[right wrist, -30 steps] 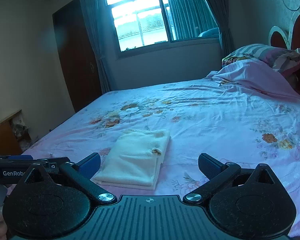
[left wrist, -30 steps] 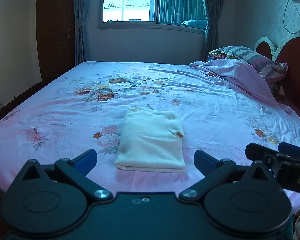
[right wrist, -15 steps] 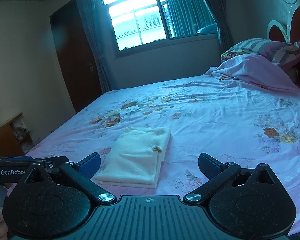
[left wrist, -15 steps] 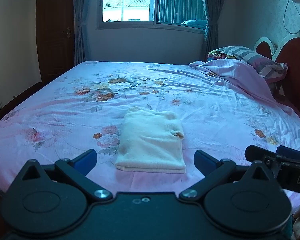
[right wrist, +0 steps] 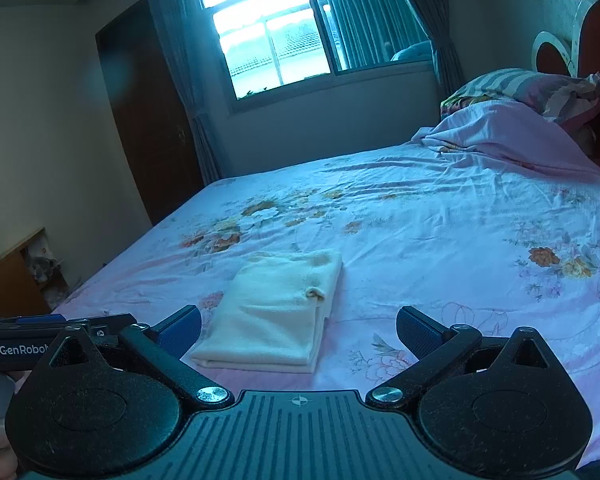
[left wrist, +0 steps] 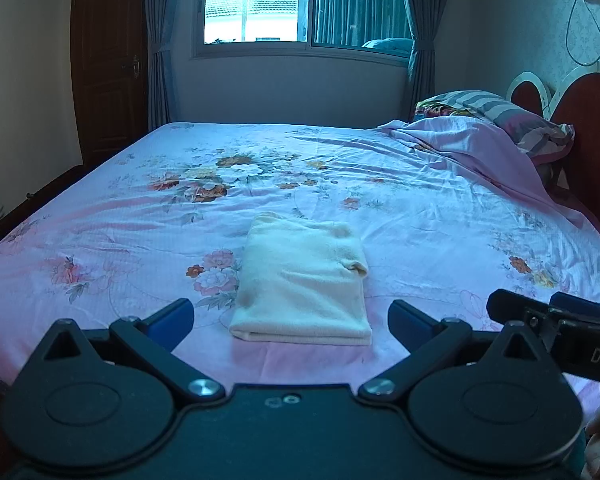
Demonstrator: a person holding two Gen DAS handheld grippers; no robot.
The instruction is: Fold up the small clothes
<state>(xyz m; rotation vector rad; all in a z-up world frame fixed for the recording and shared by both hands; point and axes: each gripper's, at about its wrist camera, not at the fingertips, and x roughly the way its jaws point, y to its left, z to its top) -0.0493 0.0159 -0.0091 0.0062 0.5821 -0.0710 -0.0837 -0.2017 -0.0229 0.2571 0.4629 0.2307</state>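
Note:
A cream garment (left wrist: pixel 300 280) lies folded into a neat rectangle on the pink floral bedsheet (left wrist: pixel 420 232), near the front edge of the bed. It also shows in the right wrist view (right wrist: pixel 276 312). My left gripper (left wrist: pixel 290 320) is open and empty, held just short of the garment's near edge. My right gripper (right wrist: pixel 298 330) is open and empty, to the right of the garment and short of it. Neither gripper touches the cloth. The right gripper's body shows at the lower right of the left wrist view (left wrist: pixel 560 324).
A bunched pink sheet (left wrist: pixel 480 148) and striped pillows (left wrist: pixel 500 112) lie at the right by the red headboard (left wrist: pixel 588 128). A window (left wrist: pixel 260 4) with curtains is behind the bed. A dark wooden door (left wrist: pixel 108 64) stands at the left.
The right wrist view has tilted and shifted slightly, so the garment sits a little further left in it. The left gripper and the garment have not moved.

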